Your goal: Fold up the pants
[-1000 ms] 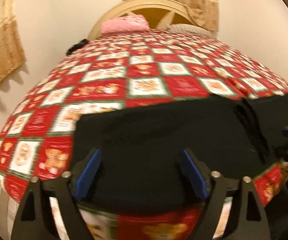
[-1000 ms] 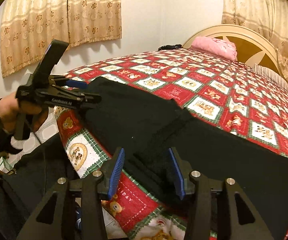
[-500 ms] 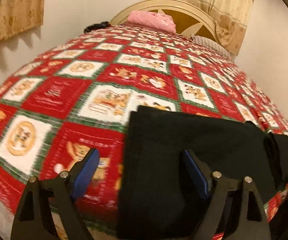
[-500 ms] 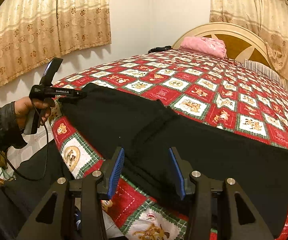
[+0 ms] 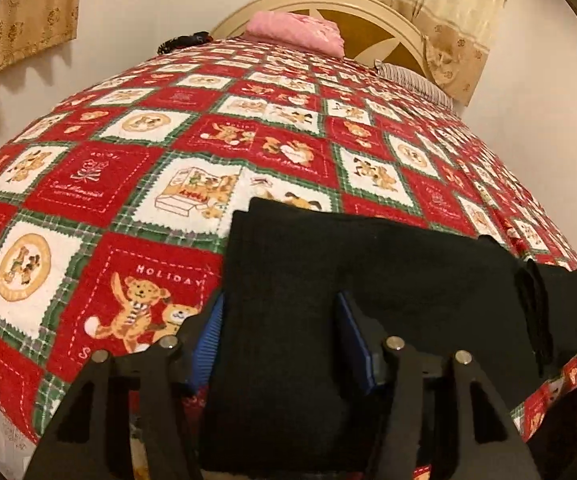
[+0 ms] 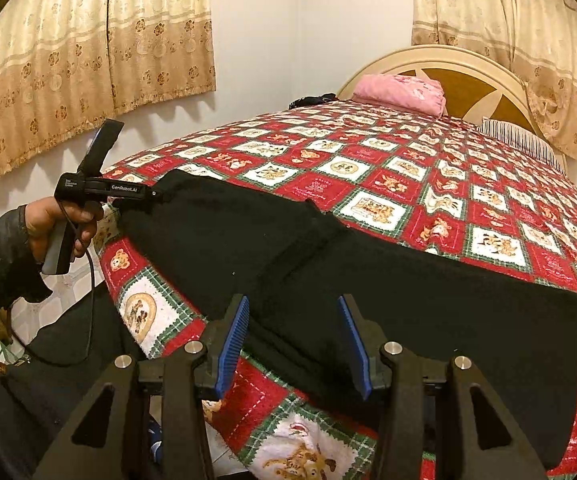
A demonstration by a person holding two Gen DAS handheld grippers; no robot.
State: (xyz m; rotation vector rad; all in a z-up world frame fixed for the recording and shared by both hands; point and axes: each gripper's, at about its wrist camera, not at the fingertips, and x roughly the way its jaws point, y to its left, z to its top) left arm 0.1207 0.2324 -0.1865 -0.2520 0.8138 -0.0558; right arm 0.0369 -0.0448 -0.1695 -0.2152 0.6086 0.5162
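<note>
Pants [image 6: 388, 292] lie flat along the foot edge of the bed [image 6: 428, 184], long axis running across it.

One end sits at the left gripper [image 5: 280, 340], whose jaws straddle the black cloth, partly closed, though I can't tell if they pinch it. The other end reaches past the right gripper [image 6: 294, 340], its jaws open over the near edge, holding nothing. A pink pillow [image 6: 402, 90] rests by the headboard [image 6: 468, 80].

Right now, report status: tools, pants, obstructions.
Left tool open, straddling one end of the black pants. Right tool open over the near edge. Pants flat on quilt. Nothing in the way.
</note>
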